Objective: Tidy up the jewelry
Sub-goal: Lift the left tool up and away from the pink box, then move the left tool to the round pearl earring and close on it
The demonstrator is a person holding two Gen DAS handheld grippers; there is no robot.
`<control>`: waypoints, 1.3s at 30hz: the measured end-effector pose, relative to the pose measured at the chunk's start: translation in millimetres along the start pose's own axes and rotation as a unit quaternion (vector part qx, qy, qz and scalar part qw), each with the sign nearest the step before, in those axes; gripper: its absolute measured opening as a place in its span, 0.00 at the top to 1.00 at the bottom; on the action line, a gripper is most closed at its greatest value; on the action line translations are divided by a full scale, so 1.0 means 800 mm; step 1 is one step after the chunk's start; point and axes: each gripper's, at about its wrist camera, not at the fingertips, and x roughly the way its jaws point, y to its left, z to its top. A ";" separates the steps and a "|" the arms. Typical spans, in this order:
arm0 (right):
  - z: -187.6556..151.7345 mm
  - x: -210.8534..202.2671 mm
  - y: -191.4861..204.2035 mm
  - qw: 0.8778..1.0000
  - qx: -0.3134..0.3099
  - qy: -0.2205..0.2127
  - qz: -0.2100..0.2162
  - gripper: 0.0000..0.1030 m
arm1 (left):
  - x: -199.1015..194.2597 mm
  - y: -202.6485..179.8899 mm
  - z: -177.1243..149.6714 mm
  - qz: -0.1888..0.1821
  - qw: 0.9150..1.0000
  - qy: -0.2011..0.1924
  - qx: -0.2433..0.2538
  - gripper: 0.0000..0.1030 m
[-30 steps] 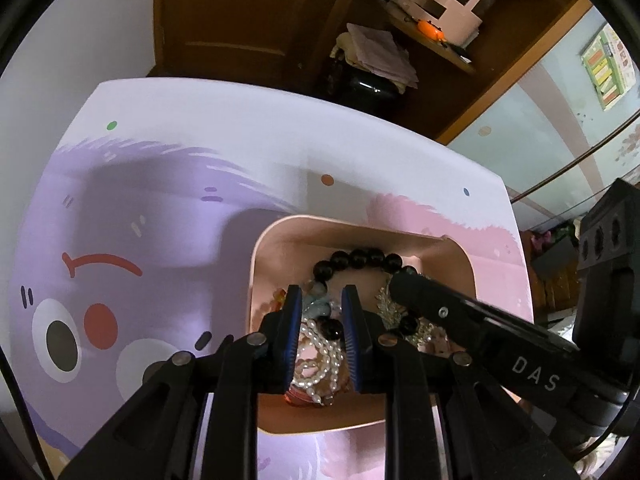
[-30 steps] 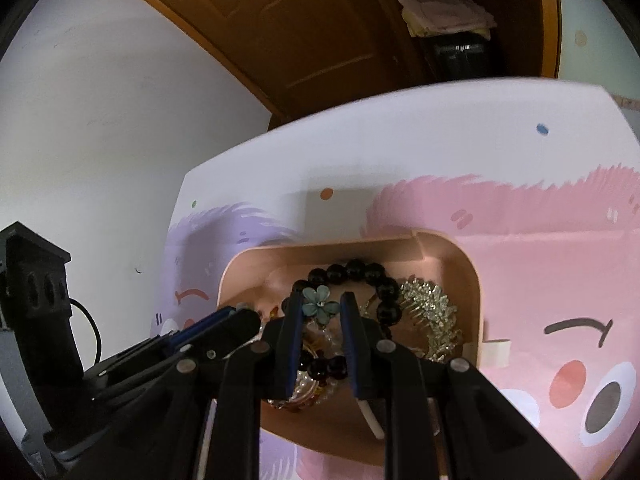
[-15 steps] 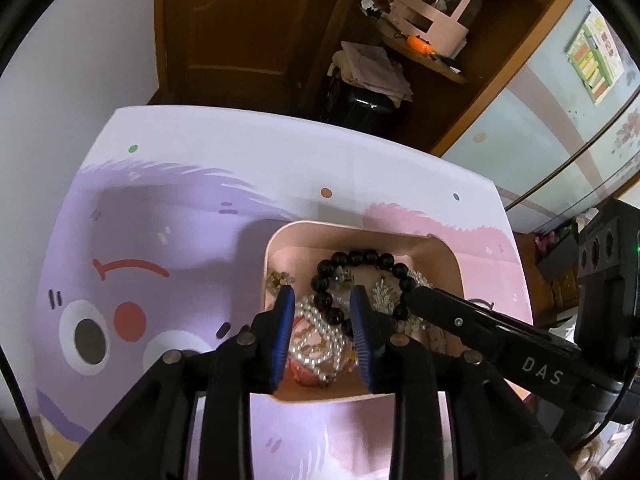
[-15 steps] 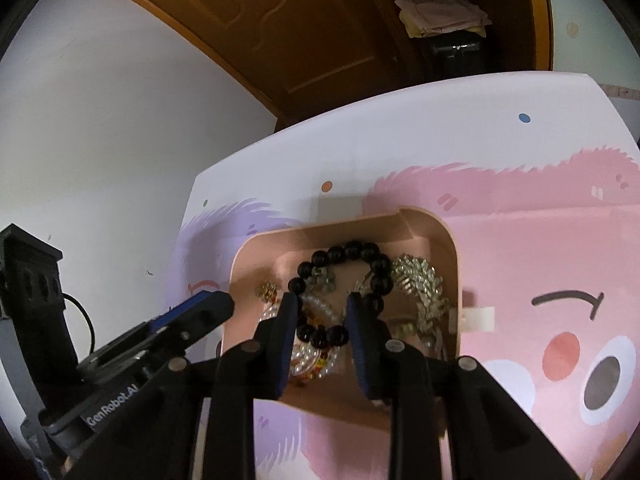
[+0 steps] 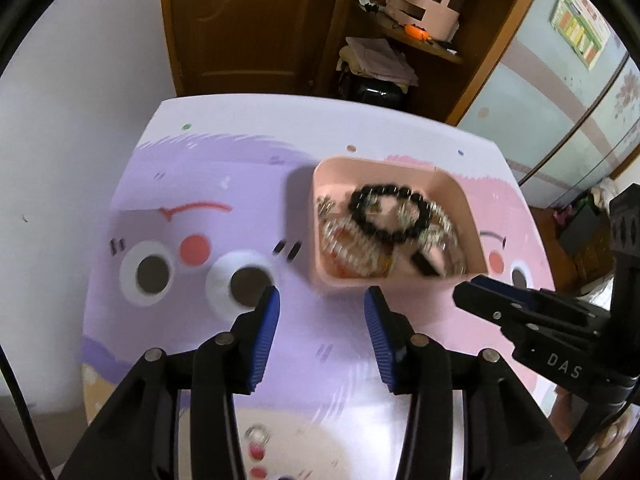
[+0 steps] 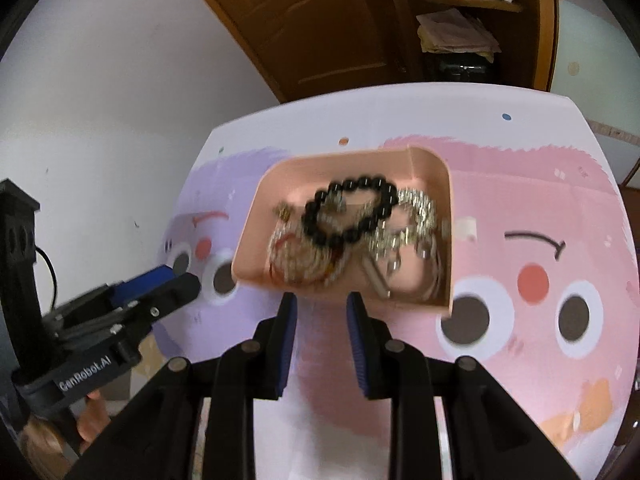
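Observation:
A pink tray (image 5: 320, 220) (image 6: 450, 240) stands on the cartoon-face mat. In it lie a black bead bracelet (image 5: 390, 216) (image 6: 348, 212), pearl strands (image 5: 348, 248) and silver pieces (image 6: 416, 208), heaped together. My left gripper (image 5: 322, 300) hovers just in front of the tray's near wall; its jaws are opening and nothing is between them. My right gripper (image 6: 322, 304) hangs before the same wall, open by a narrow gap, also with nothing in it. Each gripper shows in the other's view, the left gripper (image 6: 168, 284) at the tray's left and the right gripper (image 5: 492, 300) at its right.
The purple and pink mat (image 5: 200, 184) covers the table up to its far edge. A few small silver and red pieces (image 5: 258, 440) lie near the front edge. Behind the table are a wooden door (image 5: 248, 20) and a shelf with a pink organizer (image 5: 424, 0). A hand (image 6: 92, 420) holds the left gripper.
Both grippers have drawn back and up out of the tray, where their tips were among the jewelry. The left jaws have spread wider. The jewelry stays in the tray.

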 end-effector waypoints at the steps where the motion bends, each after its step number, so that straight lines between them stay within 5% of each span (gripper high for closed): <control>1: -0.007 -0.001 0.003 1.000 -0.004 0.001 -0.004 0.75 | -0.006 0.003 -0.009 0.003 1.000 -0.002 0.002 0.55; 24: -0.116 -0.009 0.043 0.998 -0.037 0.014 -0.039 0.75 | -0.032 0.031 -0.111 0.034 0.999 -0.013 -0.021 0.32; 39: -0.140 0.028 0.057 0.997 -0.056 0.043 -0.041 0.75 | 0.024 0.069 -0.141 0.036 0.994 0.078 -0.072 0.31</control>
